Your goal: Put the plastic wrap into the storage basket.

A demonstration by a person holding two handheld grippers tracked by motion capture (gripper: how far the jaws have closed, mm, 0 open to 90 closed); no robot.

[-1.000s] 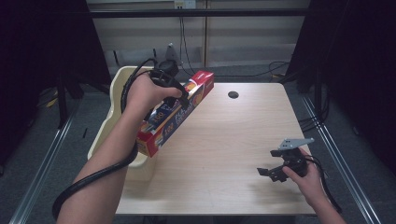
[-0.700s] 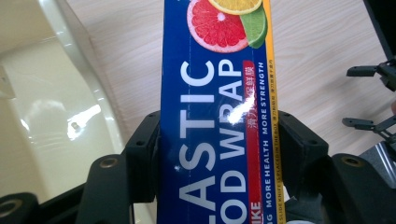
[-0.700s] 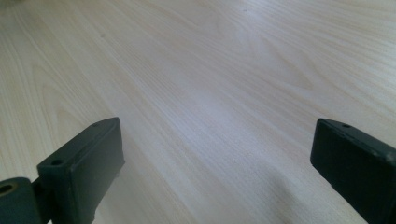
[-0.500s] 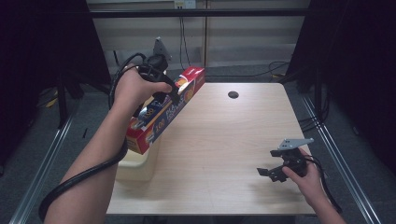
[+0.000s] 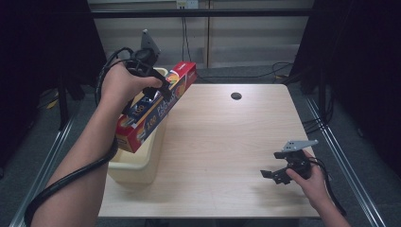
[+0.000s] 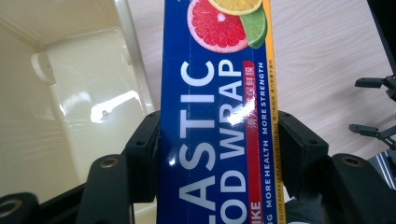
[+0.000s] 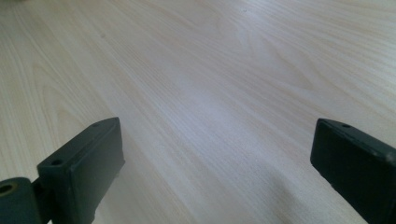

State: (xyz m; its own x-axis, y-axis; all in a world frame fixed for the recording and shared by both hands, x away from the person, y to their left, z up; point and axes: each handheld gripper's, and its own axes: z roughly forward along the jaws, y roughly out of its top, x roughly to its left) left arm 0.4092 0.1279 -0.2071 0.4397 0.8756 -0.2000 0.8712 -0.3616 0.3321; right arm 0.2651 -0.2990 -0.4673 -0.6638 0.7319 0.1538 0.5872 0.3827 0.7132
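High view looks forward and down over the whole table (image 5: 227,142). Left gripper view sits close on the plastic wrap box (image 6: 219,116), right gripper view low over bare tabletop; all share the table

Pale wood-grain table (image 5: 222,142), rectangular, light and bare across most of its top. Small dark round hole (image 5: 236,96) toward 12 o'clock, near the far edge. Cream plastic bin (image 5: 137,163) at 9 o'clock, standing on the left edge, open at the top. Right gripper (image 5: 275,174) low at 4 o'clock, over the near right corner.
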